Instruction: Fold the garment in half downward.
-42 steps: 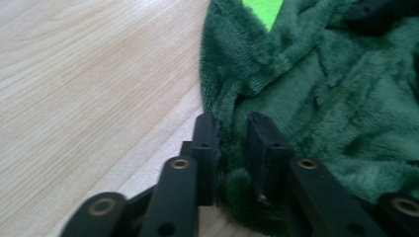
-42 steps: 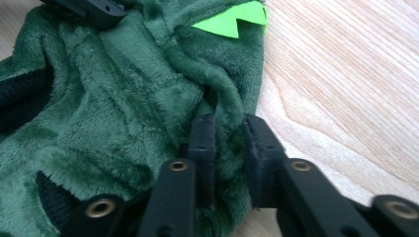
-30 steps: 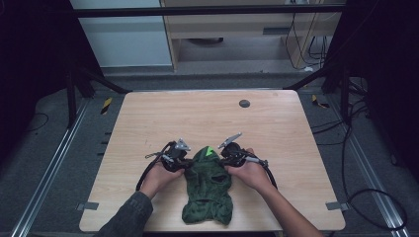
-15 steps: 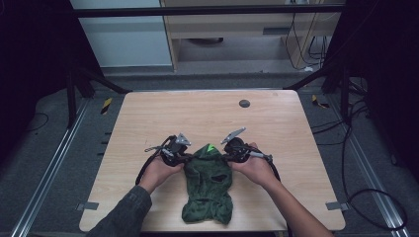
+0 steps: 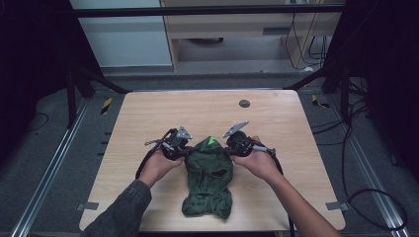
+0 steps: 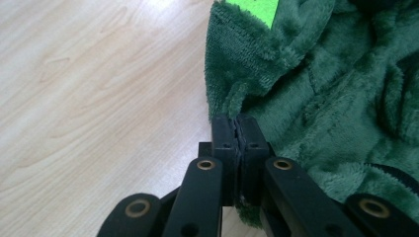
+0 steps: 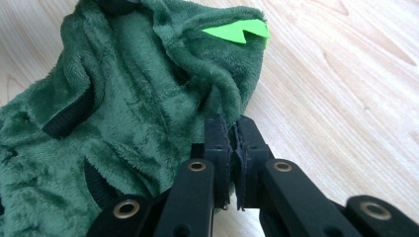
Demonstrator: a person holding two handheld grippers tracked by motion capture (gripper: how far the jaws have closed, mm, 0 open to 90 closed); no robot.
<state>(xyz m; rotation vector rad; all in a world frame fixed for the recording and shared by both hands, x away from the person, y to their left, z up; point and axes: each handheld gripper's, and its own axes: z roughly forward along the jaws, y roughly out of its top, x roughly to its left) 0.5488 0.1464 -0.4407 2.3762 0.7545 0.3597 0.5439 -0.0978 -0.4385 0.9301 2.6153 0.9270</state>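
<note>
Right gripper view: both grippers' fingers (image 7: 231, 129) pinch green fleece garment (image 7: 128, 108); label (image 7: 237, 30) blank.

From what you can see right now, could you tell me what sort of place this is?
Probably a lab recording station: a bare wooden table inside a dark metal frame, loose cables on the grey floor, and handheld grippers pinching a green fleece garment.

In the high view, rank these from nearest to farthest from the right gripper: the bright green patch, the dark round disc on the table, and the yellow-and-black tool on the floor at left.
From the right gripper:
1. Bright green patch, just left of it, on top of the dark green fleece garment it grips.
2. Dark round disc, farther back on the wooden table.
3. Yellow-and-black tool, on the floor off the table's left edge.
</note>
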